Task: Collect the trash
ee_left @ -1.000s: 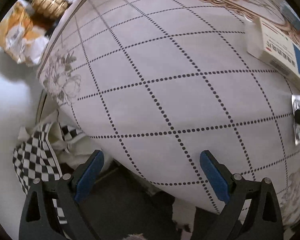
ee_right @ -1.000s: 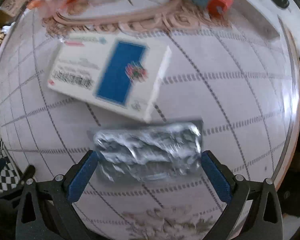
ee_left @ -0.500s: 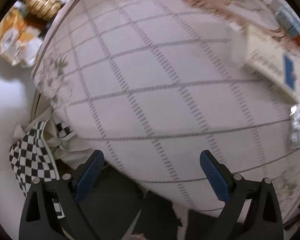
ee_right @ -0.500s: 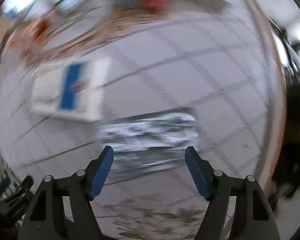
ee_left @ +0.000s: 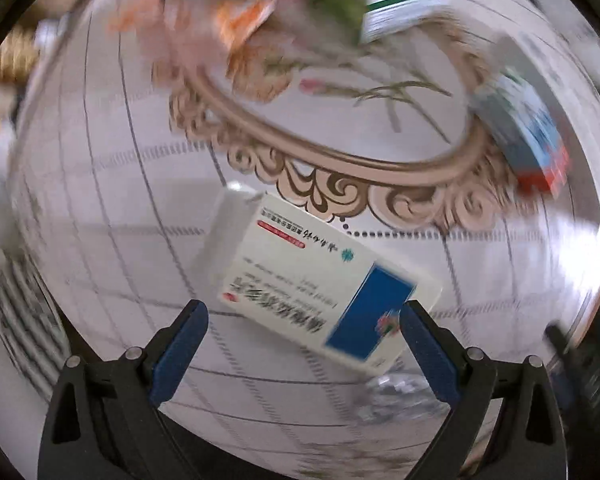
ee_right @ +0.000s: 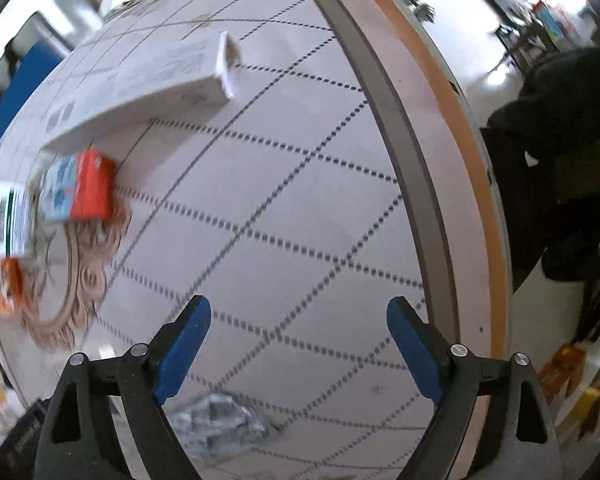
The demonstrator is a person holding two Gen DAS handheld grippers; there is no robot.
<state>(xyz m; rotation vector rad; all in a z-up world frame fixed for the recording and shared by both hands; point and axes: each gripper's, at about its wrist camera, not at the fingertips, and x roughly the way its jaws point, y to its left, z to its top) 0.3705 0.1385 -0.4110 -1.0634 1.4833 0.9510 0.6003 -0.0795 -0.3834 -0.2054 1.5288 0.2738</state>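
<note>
Left wrist view: left hand-held gripper (ee_left: pixel 302 346) hovers over worktop (ee_left: pixel 112 216), fingers spread wide, nothing between them; white-and-blue medicine box (ee_left: pixel 320 280) lies flat just ahead, its near corner reaching between blue pads (ee_left: pixel 180 350); crumpled foil blister pack (ee_left: pixel 400 400) beside right pad, partly hidden, blurred. Right wrist view: right hand-held gripper (ee_right: pixel 298 346) angled toward worktop's rim (ee_right: pixel 440 184), fingers likewise apart and empty; foil pack (ee_right: pixel 216 424) low at frame bottom near left finger; red-and-blue carton (ee_right: pixel 76 192) far left.
</note>
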